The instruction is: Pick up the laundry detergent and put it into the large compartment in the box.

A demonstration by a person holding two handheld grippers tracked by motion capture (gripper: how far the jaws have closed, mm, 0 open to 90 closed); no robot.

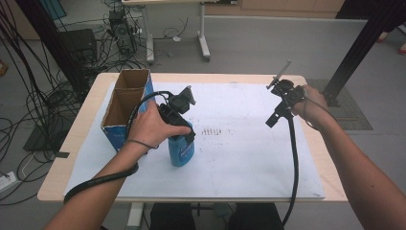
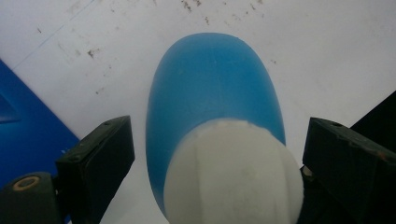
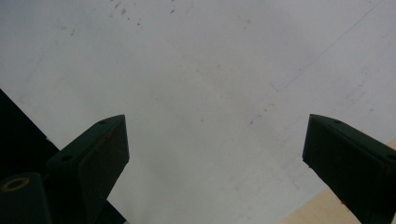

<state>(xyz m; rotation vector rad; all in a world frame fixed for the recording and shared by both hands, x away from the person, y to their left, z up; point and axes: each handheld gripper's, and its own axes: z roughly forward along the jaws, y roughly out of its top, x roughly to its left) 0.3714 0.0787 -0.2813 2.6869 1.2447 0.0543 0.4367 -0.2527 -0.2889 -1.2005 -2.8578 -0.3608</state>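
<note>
Standing upright on the white sheet (image 1: 249, 158), the blue bottle (image 1: 181, 151) has its long axis vertical and its white cap (image 2: 233, 172) is turned up toward the left gripper (image 2: 215, 163). The bottle is seen directly under this gripper, with the cap between the two black jaws. The jaws are spread wide; a gap is seen on the left side, while contact on the right side cannot be told. The right gripper (image 3: 215, 158), well apart to the right, is held wide open over the bare sheet, and nothing is gripped by it.
</note>
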